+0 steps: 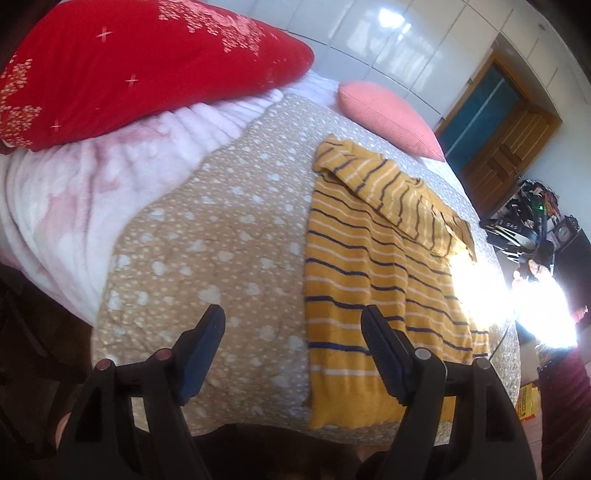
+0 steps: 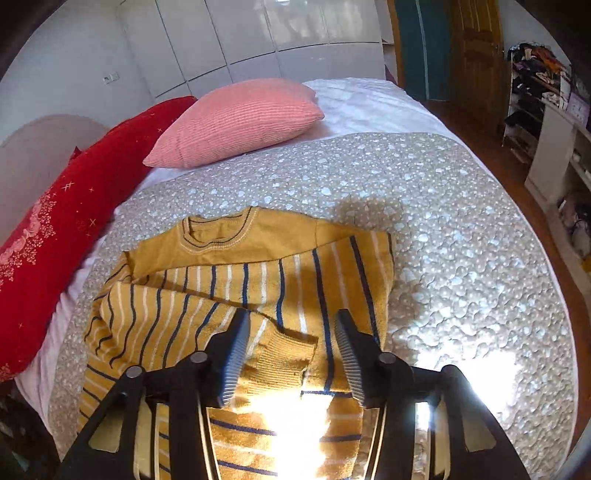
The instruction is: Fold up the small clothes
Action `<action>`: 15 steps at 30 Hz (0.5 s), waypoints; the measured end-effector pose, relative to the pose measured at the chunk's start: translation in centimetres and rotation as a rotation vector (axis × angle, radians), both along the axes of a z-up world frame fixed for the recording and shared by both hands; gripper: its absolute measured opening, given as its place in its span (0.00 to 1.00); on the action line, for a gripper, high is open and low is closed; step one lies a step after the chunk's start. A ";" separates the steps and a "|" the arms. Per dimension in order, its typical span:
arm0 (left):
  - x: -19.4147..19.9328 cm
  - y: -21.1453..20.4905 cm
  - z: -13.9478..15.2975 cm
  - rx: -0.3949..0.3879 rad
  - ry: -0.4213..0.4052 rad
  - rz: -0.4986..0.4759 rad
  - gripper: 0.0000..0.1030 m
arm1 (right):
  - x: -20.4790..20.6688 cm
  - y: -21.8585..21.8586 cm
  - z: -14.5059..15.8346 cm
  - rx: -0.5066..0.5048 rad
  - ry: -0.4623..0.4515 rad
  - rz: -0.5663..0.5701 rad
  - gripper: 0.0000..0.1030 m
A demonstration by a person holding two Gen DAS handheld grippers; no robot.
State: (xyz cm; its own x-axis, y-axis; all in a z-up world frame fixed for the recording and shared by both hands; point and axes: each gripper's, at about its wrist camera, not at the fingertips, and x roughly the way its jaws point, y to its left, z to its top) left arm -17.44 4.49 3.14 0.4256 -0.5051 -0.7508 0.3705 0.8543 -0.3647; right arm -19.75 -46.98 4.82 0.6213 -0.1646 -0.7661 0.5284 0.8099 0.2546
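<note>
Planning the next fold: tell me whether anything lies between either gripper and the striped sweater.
Nothing visible does. The right gripper hangs open over the yellow striped sweater, above its folded-in sleeve cuff. The left gripper is open at the sweater's edge, over bare quilt.

The sweater (image 2: 236, 280) lies on the quilt (image 2: 461, 229) covering the bed (image 2: 369, 99), with two pillows (image 2: 236, 122) behind it toward the wardrobe (image 2: 258, 33).
</note>
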 end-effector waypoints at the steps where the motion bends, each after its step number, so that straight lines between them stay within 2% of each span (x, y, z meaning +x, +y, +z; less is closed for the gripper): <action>1: -0.2 -0.6 0.0 0.004 0.001 -0.010 0.73 | 0.1 0.1 -0.6 0.009 0.006 0.014 0.58; 6: -0.9 -2.8 0.0 0.036 -0.005 -0.059 0.73 | 1.5 2.1 -5.4 -0.007 0.097 0.052 0.59; 7: -1.0 -3.0 0.0 0.049 -0.014 -0.063 0.73 | 2.0 2.4 -6.2 -0.006 0.125 0.063 0.52; 8: -1.0 -3.1 0.0 0.058 -0.019 -0.064 0.73 | 2.3 2.9 -6.9 -0.012 0.146 0.081 0.17; 9: -0.9 -3.1 0.0 0.065 -0.022 -0.065 0.73 | 2.7 3.4 -7.0 -0.035 0.171 0.111 0.13; 10: -0.8 -3.0 0.0 0.070 -0.024 -0.064 0.73 | 2.9 3.8 -6.6 -0.063 0.175 0.129 0.13; 12: -0.4 -2.9 -0.2 0.073 -0.021 -0.059 0.73 | 2.2 4.1 -4.7 -0.107 0.114 0.131 0.12; 15: 0.4 -3.1 -0.8 0.072 -0.009 -0.048 0.73 | 1.4 2.3 -2.8 -0.127 0.080 0.066 0.12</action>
State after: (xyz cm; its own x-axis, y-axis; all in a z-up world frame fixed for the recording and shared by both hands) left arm -17.01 1.40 2.35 0.4093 -0.4699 -0.7821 0.4144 0.8594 -0.2994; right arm -18.38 -44.71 2.06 0.5722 -0.2240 -0.7889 0.4873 0.8666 0.1074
